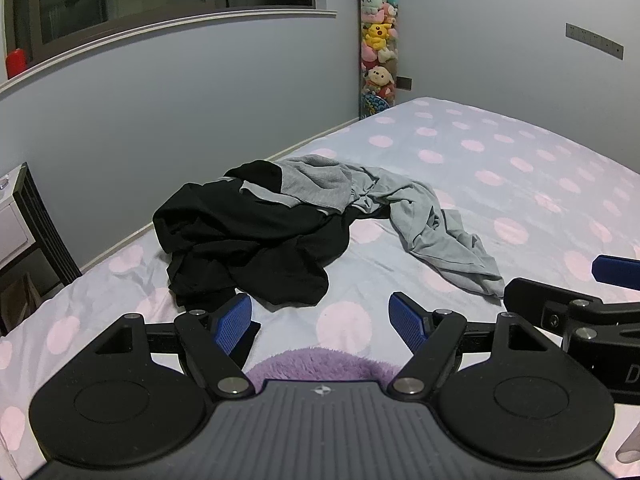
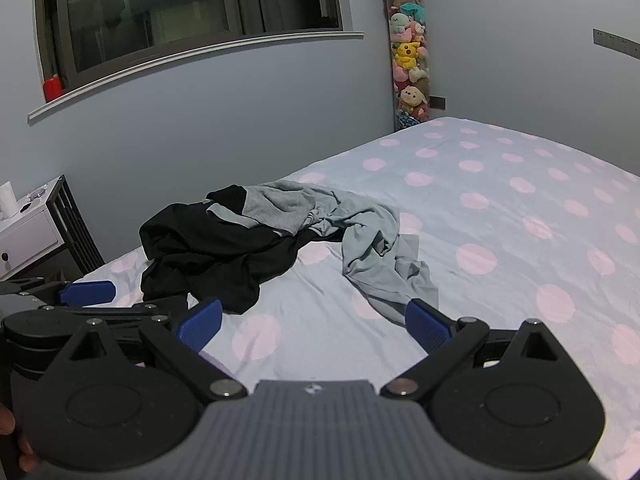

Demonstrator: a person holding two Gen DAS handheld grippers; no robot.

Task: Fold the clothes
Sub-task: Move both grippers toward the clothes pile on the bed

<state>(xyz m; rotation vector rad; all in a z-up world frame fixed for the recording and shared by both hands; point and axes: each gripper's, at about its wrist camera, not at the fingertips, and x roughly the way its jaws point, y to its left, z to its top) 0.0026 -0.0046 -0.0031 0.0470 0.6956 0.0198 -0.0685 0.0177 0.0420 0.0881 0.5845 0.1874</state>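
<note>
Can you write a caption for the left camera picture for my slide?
Open left gripper hovers over a polka-dot bed, facing a crumpled black garment and grey garment.

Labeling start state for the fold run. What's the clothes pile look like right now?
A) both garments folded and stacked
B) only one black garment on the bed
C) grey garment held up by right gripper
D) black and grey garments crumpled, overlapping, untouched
D: the black garment and grey garment lie crumpled and overlapping on the bed, while the left gripper and right gripper are both open, holding nothing.
</note>
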